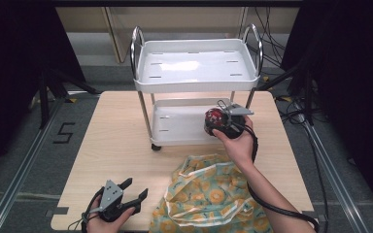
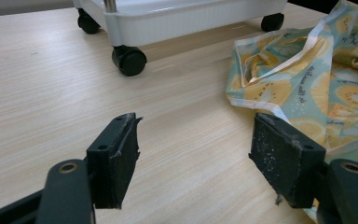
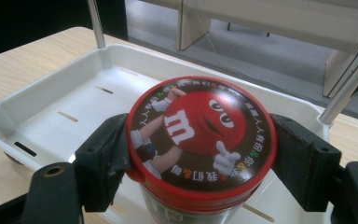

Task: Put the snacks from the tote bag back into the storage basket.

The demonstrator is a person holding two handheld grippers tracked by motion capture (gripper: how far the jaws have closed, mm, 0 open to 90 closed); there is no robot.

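We have the right gripper (image 1: 222, 122) clamped on the candy jar (image 3: 200, 135), jaws on either side of its red lid, holding it over the cart's lower tray (image 3: 65, 102). Left gripper (image 1: 135, 192) low at the near-left of the surface (image 1: 116, 145), jaws wide apart, holding nothing. Patterned bag (image 1: 209, 194) lies just beside it.

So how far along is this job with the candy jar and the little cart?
Nothing sits on the white cart yet. The right gripper grips the red-lidded candy jar above the cart's lower shelf, unreleased. The left gripper waits open beside the patterned bag.
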